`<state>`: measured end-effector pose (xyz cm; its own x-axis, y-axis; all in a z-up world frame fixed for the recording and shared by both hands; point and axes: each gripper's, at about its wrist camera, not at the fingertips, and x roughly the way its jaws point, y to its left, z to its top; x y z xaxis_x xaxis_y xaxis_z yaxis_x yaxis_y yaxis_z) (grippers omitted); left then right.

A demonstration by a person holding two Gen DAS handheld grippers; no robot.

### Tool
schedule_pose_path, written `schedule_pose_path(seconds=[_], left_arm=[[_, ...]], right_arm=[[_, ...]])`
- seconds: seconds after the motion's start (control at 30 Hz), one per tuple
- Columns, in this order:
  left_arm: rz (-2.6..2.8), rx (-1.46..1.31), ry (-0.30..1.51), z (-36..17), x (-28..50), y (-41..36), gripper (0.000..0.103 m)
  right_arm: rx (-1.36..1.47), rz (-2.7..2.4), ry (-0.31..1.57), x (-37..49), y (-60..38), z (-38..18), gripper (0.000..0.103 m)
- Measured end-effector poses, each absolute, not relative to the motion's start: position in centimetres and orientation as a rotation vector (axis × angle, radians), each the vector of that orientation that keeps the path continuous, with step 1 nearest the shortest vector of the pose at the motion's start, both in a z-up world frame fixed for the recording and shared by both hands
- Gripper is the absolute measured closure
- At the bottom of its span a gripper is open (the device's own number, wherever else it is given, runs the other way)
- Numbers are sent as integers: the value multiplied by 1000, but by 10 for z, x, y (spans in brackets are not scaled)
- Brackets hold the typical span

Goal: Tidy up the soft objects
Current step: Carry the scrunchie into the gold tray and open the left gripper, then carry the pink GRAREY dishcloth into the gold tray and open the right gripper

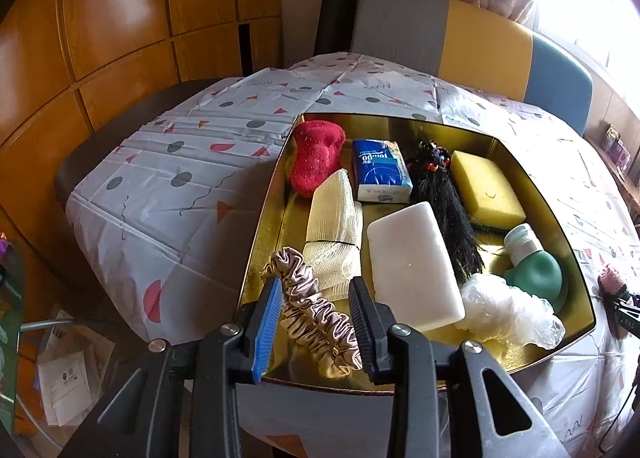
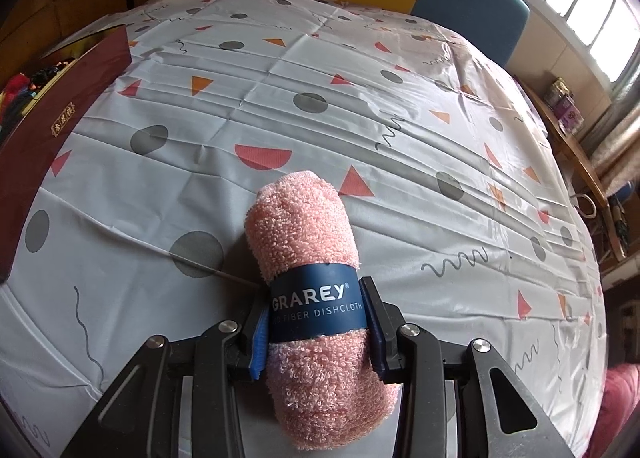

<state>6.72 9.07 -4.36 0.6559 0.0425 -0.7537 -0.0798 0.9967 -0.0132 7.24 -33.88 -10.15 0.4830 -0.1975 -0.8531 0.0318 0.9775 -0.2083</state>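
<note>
Patterned tablecloth [image 2: 360, 106]: right gripper [image 2: 316, 326] clamped on dishcloth roll [image 2: 308, 242], left gripper [image 1: 314, 322] parted astride scrunchie [image 1: 316, 318].

The gold-lined box [image 1: 520, 162] is holding 9 things: 1 red sock [image 1: 316, 158], 1 tissue pack [image 1: 380, 170], 1 yellow sponge [image 1: 488, 190] at 1 o'clock, 1 scrunchie [image 1: 316, 318], 1 white block [image 1: 412, 266]; 1 pink dishcloth [image 2: 316, 282] is lying outside.

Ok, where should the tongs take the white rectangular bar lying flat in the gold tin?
Across the short width of the white rectangular bar, from above at its near end. It lies flat; the black hair bundle and crumpled clear plastic crowd its right side, so keep to the narrower axis.
</note>
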Motion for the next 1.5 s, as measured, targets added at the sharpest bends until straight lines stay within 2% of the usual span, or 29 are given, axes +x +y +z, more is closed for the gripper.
schedule_pose_path(seconds=[0.33,0.67,1.0,1.5], left_arm=[[60,-78,832,-38,62,98,69],[70,-97,825,-36,59,106,68],[73,-105,805,-31,56,111,68],[95,-167,786,-24,45,133,68]], right_arm=[[-133,-183,1101,65,-331,-98,65],[59,-120,1125,52,-324,-91,66],[110,23,1032,51,-272,-55,66],[30,249,914,88,-152,-3,66]])
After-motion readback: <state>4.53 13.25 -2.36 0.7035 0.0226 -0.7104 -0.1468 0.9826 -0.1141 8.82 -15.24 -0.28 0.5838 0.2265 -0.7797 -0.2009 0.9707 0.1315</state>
